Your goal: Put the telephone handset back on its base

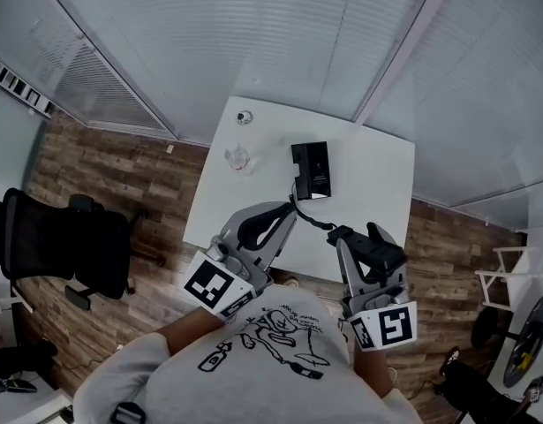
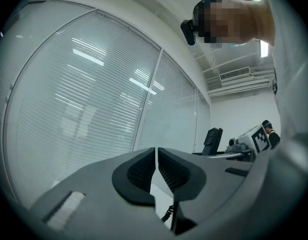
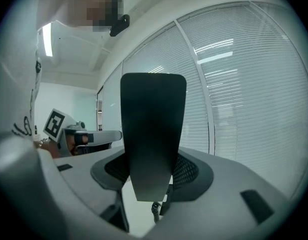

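Jaws on my left gripper (image 2: 157, 160) are pressed together, the ribbed black pads (image 2: 138, 171) meeting along a thin seam, and a bit of coiled cord (image 2: 168, 213) shows below and beyond them. From the head view, that gripper reaches in over the near left part of the white table (image 1: 381, 179), pointing towards the middle of it. Far off to its left an office chair (image 1: 41, 237) stands on the wooden floor (image 1: 121, 175). Further across the table top I see a small clear glass-like item (image 1: 238, 157) and, beyond it near the far edge, a small round object (image 1: 245, 116) I cannot identify. Just right of those sits the black telephone base (image 1: 311, 170), flat on the table around its centre, with the cord running from its near end towards my right side. On the right, my right gripper (image 3: 152, 173) is clamped on the telephone handset (image 3: 152, 134), which stands upright between the pads and fills the middle of that gripper's view. In the head view the handset hangs over the near right part of the table, apart from the base and joined to it only by the cord. Window blinds (image 3: 244, 84) line the walls behind the table
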Demonstrator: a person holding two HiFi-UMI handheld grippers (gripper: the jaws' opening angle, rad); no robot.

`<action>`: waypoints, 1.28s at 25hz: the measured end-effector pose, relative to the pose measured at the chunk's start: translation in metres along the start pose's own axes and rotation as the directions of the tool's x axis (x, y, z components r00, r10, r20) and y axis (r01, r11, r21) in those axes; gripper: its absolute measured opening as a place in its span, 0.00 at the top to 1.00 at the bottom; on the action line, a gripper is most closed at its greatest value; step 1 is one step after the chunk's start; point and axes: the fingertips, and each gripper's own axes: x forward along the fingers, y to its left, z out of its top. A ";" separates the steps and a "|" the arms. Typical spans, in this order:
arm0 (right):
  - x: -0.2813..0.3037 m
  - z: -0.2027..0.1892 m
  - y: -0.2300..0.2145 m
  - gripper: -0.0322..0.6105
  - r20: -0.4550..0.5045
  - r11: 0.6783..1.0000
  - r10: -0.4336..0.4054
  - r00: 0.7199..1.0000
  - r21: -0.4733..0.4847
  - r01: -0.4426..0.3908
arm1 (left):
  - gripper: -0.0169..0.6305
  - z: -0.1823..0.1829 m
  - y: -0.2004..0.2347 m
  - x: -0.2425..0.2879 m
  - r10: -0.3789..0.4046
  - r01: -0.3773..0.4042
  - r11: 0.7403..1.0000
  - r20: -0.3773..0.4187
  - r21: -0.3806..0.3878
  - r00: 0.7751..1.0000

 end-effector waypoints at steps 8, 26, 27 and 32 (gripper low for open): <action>0.078 -0.027 0.003 0.63 -0.086 0.999 -0.036 0.996 -0.005 0.036 | 0.95 -0.013 0.076 0.011 -0.031 0.030 0.999 -0.039 -0.037 0.999; 0.128 -0.104 -0.002 0.63 -0.216 0.996 -0.092 0.972 -0.032 0.087 | 0.95 -0.065 0.132 0.016 -0.064 0.051 0.994 -0.146 -0.095 0.987; 0.131 -0.110 -0.004 0.63 -0.224 0.995 -0.095 0.970 -0.034 0.090 | 0.95 -0.067 0.134 0.016 -0.065 0.051 0.994 -0.149 -0.095 0.987; 0.141 -0.147 -0.012 0.63 -0.292 0.995 -0.099 0.951 -0.032 0.093 | 0.95 -0.078 0.144 0.013 -0.047 0.032 0.995 -0.169 -0.090 0.985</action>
